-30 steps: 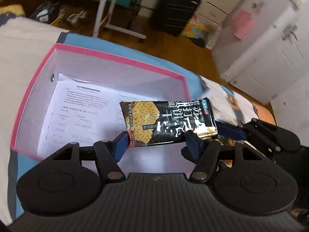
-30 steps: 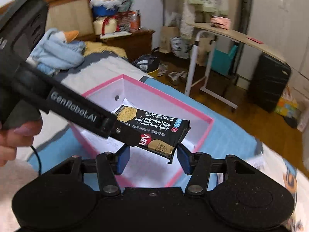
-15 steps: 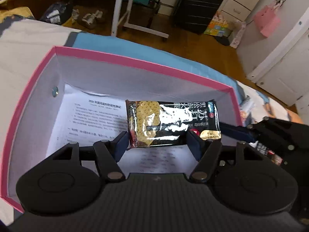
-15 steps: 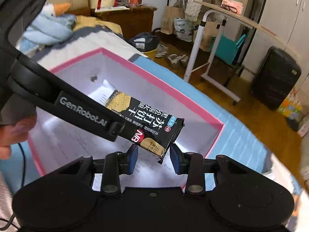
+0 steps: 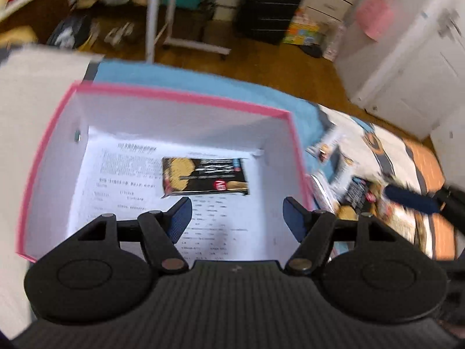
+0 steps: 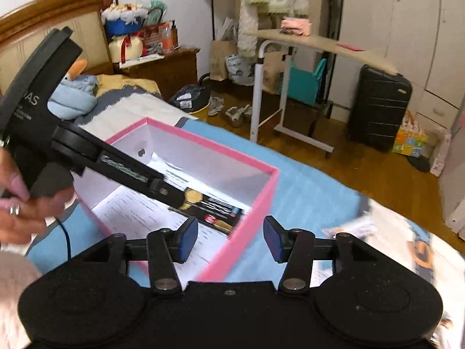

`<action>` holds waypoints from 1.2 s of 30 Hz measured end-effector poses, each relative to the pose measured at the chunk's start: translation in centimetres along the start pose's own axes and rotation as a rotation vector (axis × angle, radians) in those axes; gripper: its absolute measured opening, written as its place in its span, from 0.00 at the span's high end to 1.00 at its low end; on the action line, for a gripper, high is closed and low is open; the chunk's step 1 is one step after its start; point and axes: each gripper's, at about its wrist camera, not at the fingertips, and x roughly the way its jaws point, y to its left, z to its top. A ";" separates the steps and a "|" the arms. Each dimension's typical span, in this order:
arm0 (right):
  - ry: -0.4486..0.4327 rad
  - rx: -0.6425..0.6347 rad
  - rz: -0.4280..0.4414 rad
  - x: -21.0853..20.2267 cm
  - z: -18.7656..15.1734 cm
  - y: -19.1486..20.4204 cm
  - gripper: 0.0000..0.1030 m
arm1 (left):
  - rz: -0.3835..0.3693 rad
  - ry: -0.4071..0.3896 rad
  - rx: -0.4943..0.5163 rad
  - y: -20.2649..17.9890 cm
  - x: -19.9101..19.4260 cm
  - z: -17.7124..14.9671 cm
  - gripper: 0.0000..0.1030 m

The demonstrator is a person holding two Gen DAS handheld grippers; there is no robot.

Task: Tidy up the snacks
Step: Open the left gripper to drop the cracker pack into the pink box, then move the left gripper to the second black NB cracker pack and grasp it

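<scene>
Left wrist view shows the black foil cracker packet [image 5: 205, 176] lying flat mid-frame on printed paper [image 5: 122, 180] inside the pink-rimmed white cardboard box [image 5: 180, 97] — dropped there for tidiness, I'd guess — with the left gripper [image 5: 237, 213] and right gripper [image 6: 231, 238] both parted, empty, jaws just widened.

One pink box [image 5: 186, 97], one black cracker packet [image 5: 205, 179] inside it, one printed sheet [image 5: 130, 180] under the packet. Several more snack packets [image 5: 356, 192] outside, blurred, count unclear.

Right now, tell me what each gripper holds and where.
Nothing: both sets of jaws stand open and empty; the cracker packet lies flat inside the pink box.
</scene>
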 end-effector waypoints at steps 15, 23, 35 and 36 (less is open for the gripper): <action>0.002 0.001 -0.053 -7.7 -5.4 -8.0 0.28 | -0.160 0.059 0.372 -13.8 -1.5 -1.2 0.29; 0.068 -0.078 -0.001 -3.6 -7.2 -9.9 0.16 | -0.215 0.128 0.404 -19.9 6.2 -0.6 0.25; 0.122 -0.091 -0.032 6.1 -10.2 -13.0 0.04 | -0.159 0.168 0.317 -19.7 16.6 -0.5 0.25; 0.118 -0.103 -0.041 6.3 -10.2 -13.0 0.04 | -0.164 0.157 0.301 -19.4 16.9 -0.6 0.25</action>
